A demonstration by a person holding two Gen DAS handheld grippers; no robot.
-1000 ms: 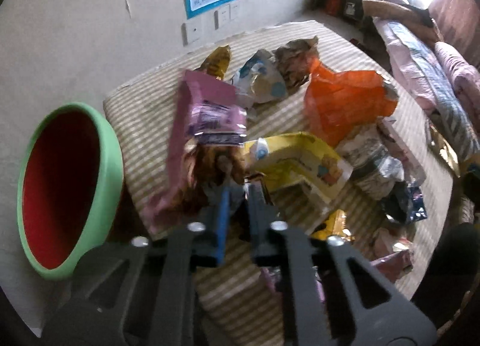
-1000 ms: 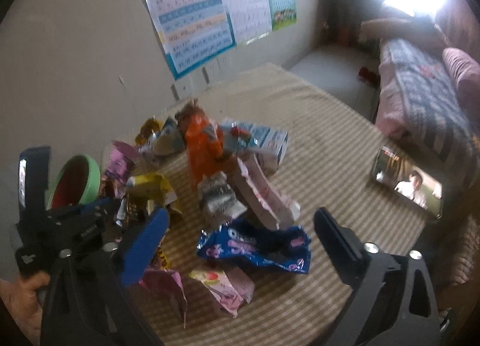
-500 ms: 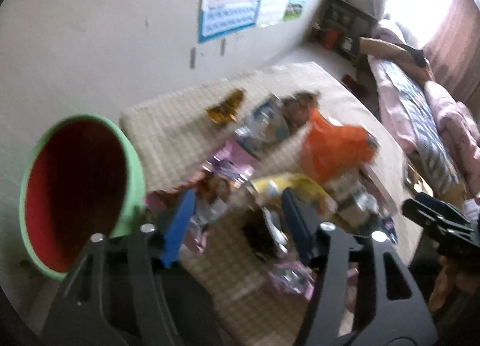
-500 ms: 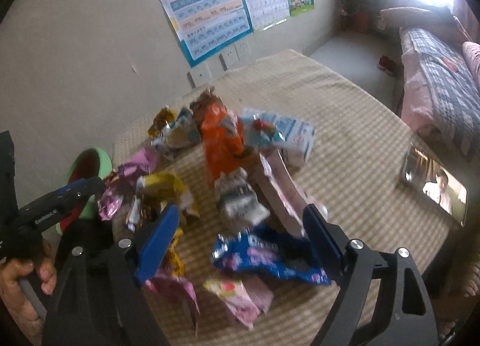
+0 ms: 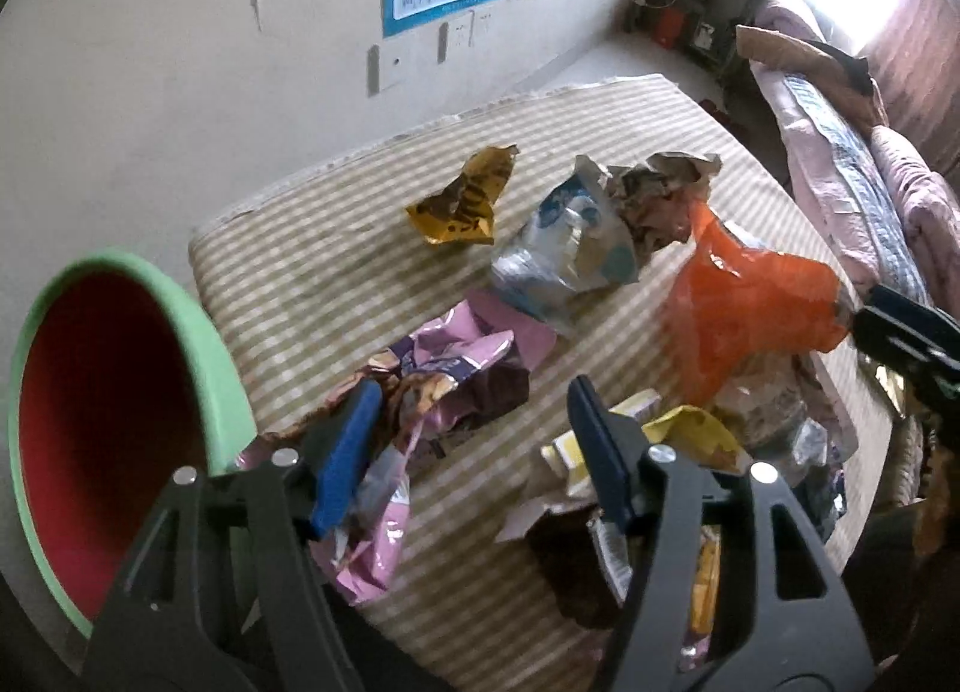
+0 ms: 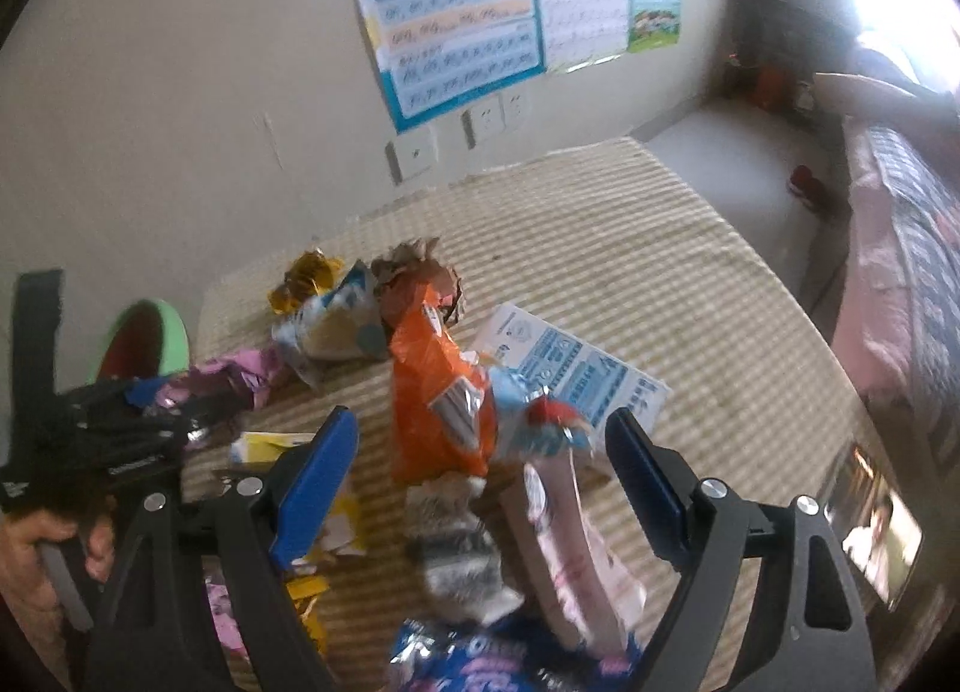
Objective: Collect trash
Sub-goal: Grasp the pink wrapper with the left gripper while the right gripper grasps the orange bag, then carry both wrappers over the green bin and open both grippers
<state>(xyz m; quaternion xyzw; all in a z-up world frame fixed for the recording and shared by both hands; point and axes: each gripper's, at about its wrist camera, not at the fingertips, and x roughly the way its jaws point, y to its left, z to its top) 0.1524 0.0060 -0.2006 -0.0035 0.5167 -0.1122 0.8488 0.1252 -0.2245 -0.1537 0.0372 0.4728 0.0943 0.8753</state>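
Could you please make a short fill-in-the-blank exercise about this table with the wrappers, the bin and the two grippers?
1. The inside of the green-rimmed bin is ____.
2. The left gripper has its jaws apart and holds ____.
3. The tall wrapper standing between the right gripper's fingers in the right wrist view is ____ in colour.
4. The table's cloth has a ____ pattern.

Missing words: red; nothing; orange; striped
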